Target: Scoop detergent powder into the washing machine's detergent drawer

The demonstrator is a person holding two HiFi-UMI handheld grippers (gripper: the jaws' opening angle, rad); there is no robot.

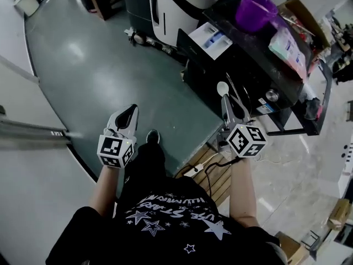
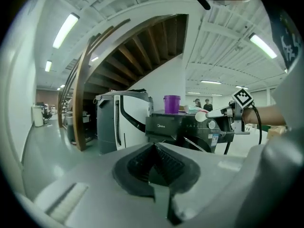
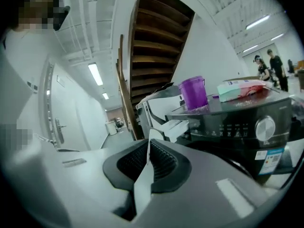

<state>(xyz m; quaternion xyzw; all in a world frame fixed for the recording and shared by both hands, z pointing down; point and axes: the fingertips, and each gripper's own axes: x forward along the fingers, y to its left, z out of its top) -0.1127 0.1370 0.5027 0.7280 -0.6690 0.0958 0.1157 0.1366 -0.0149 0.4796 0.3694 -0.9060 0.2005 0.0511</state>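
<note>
"Which colours catch your eye from here?"

"First the round purple plastic tub (image 1: 255,9) on the glossy black washing machine (image 1: 251,54). Its plastic detergent drawer (image 1: 205,40) is white with a blue patch."

"And underfoot?"

"The smooth painted floor (image 1: 94,65) is dull green, and the polished stone tiles (image 1: 287,170) are pale grey."

"The tools?"

"The left gripper (image 1: 133,109) and the right gripper (image 1: 227,100) are light grey, each with a cube patterned in black-and-white squares. The small plastic spoon (image 1: 223,88) is white."

"The clothes?"

"The person's cotton T-shirt (image 1: 165,220) is black with white stars and lettering."
</note>
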